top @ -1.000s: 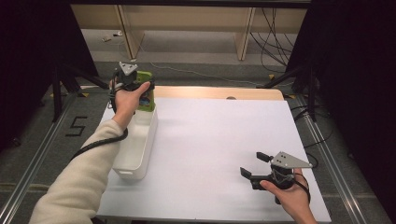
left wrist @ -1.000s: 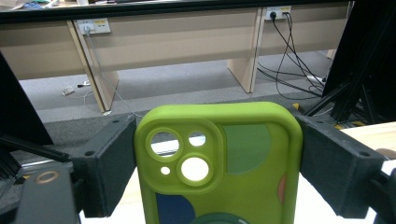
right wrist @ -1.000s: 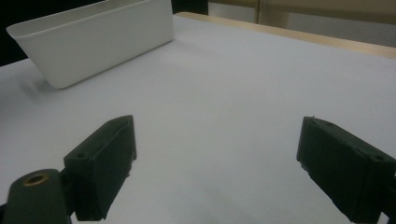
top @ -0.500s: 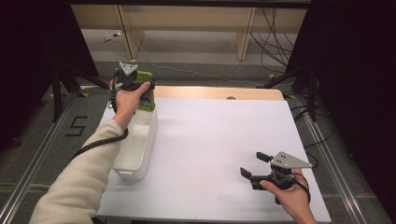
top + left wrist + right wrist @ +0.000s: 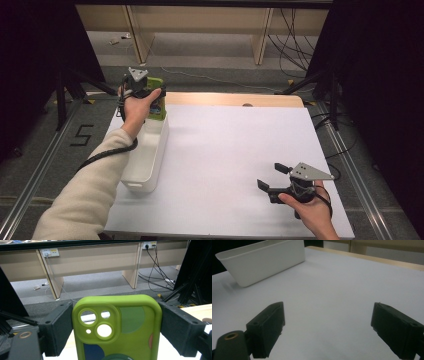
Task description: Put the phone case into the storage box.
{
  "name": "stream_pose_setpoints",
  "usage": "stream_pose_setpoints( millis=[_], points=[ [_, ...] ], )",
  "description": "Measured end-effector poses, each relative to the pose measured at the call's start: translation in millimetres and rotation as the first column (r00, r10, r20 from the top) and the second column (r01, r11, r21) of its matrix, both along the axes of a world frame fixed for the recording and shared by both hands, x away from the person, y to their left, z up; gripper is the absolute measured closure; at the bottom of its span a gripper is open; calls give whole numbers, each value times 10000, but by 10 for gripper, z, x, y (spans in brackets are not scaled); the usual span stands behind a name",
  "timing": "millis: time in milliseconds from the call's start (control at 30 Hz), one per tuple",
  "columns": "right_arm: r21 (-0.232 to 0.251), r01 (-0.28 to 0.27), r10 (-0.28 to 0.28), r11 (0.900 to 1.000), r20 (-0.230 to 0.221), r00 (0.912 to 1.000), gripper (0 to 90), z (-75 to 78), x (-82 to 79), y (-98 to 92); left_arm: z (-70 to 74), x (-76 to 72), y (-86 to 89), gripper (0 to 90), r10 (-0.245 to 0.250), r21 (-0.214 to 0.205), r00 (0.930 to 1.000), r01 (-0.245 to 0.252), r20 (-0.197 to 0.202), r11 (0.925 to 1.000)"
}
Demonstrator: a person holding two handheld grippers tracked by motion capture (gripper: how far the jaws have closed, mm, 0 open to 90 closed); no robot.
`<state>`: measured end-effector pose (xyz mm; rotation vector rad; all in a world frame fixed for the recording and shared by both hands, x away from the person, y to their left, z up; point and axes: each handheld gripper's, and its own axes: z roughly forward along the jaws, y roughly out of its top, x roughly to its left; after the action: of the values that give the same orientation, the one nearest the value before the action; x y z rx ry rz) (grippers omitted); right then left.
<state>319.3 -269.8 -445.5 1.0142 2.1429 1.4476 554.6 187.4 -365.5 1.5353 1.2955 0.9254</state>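
Green phone case (image 5: pixel 117 327) clamped in left gripper (image 5: pixel 116 325), seemingly above white bin (image 5: pixel 145 155), right gripper (image 5: pixel 327 332) apart.

Bin (image 5: pixel 150 155): on the desk (image 5: pixel 230 165), along its left edge. Phone case (image 5: pixel 157 105): above the bin's far end, upright, between the left gripper's (image 5: pixel 142 90) fingers (image 5: pixel 56 332). Right gripper (image 5: pixel 272 181): well right of the bin, nearer the desk's front edge (fingers pointing towards the bin).

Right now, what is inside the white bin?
The visible part of the white bin looks empty. The left gripper holds a green phone case above its far end, and the hand covers that end.
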Motion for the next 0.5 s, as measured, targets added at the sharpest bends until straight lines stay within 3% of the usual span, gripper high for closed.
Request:
stream_pose_setpoints(
  millis=[500],
  points=[
    [21, -9, 9, 10000, 17, 10000, 131, -1, 0, 3, -30, -6, 0, 159, -3, 15, 10000, 3, -53, 10000]
  ],
)
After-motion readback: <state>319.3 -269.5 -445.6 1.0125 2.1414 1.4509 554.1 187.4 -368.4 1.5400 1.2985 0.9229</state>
